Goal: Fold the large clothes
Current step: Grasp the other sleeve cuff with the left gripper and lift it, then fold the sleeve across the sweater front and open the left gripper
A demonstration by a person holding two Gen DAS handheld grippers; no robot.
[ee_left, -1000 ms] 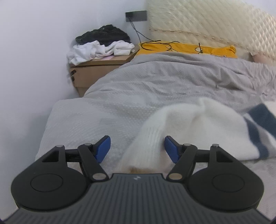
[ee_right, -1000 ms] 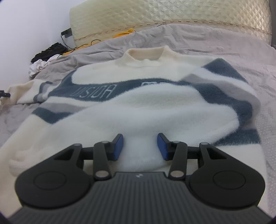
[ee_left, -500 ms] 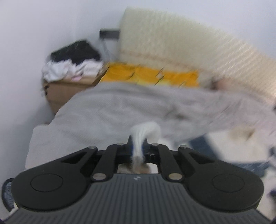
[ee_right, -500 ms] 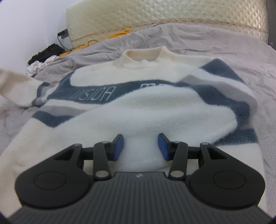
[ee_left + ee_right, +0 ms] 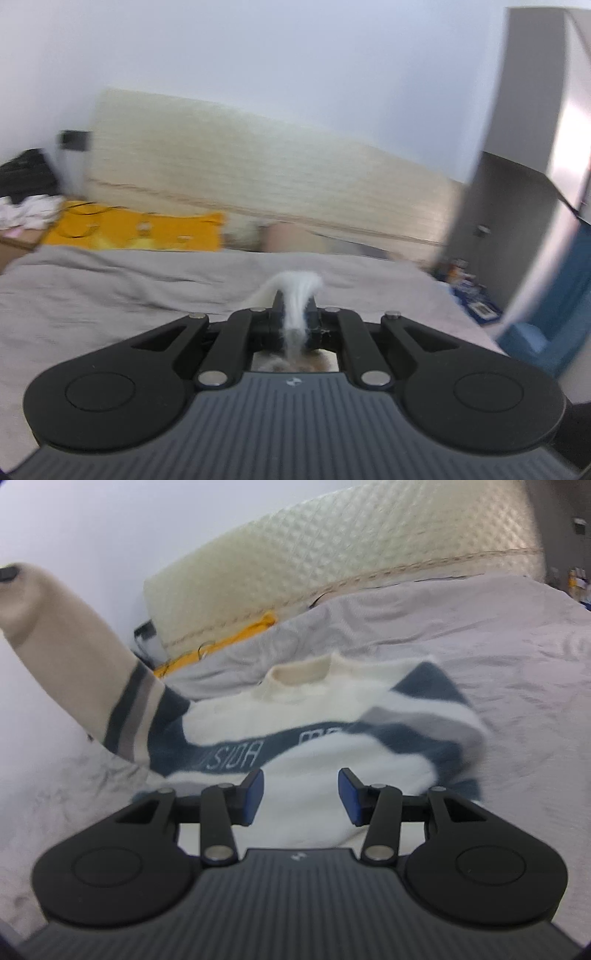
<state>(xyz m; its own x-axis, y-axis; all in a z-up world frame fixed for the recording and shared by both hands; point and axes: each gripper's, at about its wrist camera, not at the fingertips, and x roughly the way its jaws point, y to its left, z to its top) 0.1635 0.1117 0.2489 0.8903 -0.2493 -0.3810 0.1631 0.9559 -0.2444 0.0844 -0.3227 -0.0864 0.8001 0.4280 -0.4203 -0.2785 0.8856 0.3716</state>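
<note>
- The sweater (image 5: 325, 738), cream with navy and grey bands, lies face up on the grey bedspread (image 5: 517, 657), collar toward the headboard (image 5: 332, 565).
- Its sleeve (image 5: 74, 646) on the left of the right wrist view is raised off the bed, slanting up and away from the body; the cuff end sits at the frame's upper left.
- Your left gripper (image 5: 294, 317) is pressed together on a tuft of the sweater's white fabric, which fans out above the jaws. This view is motion-blurred.
- Your right gripper (image 5: 301, 794) is spread wide, blue pads (image 5: 255, 790) apart, low over the sweater's lower body; whether it touches is unclear.
- A yellow cloth (image 5: 140, 232) lies at the head of the bed; a grey wardrobe (image 5: 524, 184) stands at the right of the left wrist view.
</note>
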